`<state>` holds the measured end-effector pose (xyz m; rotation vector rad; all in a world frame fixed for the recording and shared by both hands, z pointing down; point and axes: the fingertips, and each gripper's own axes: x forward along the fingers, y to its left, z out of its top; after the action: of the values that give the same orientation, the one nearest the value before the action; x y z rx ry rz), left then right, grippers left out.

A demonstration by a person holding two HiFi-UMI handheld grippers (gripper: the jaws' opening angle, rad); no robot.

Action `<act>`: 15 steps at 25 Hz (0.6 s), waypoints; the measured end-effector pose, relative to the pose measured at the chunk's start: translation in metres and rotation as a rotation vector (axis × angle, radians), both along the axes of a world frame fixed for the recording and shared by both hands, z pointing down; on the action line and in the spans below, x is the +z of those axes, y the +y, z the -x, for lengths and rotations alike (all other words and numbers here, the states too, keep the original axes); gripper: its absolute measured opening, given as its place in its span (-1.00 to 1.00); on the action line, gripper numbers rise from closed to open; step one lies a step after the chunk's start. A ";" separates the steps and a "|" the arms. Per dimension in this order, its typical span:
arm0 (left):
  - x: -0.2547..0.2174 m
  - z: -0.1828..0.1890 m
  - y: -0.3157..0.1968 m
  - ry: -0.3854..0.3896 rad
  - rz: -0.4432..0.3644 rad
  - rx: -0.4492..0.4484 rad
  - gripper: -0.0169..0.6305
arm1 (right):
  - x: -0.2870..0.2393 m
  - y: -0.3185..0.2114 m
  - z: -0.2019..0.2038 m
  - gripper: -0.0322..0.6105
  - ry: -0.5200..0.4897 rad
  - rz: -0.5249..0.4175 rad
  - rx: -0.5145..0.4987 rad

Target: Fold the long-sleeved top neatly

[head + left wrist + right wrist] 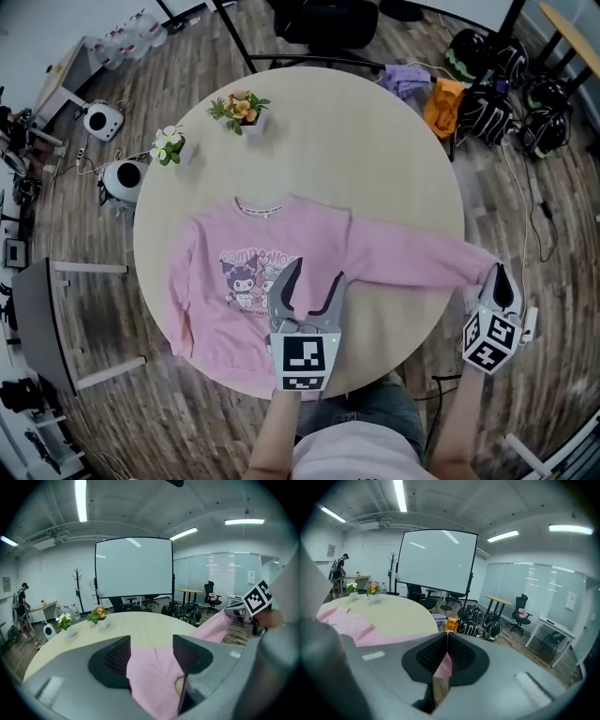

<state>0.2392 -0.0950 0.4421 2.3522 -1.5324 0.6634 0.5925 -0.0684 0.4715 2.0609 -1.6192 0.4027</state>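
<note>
Tabletop (375, 141), sleeve cuff (443, 666) between right jaws

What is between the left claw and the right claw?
The outstretched pink sleeve spans the gap, from beside the open left claw to the right claw, shut on its cuff; the head view shows it.

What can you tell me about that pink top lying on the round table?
The pink top looks like a soft, long-sleeved sweatshirt. It lies front up on the pale table, with its trimmed neckline on the far side and a cartoon print on the chest. One sleeve is pulled straight out past the table's edge, its cuff pinched in the shut right claw. The other sleeve lies along the body. The left claw is open over the lower front.
</note>
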 end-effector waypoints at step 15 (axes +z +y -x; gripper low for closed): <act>-0.038 0.096 0.038 0.014 -0.087 -0.200 -0.08 | -0.083 -0.045 0.131 -0.80 -0.050 -0.123 -0.265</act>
<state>0.1433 -0.0570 0.4039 2.2178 -1.7944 0.5415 0.4610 -0.1129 0.3881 1.8997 -1.9598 0.2690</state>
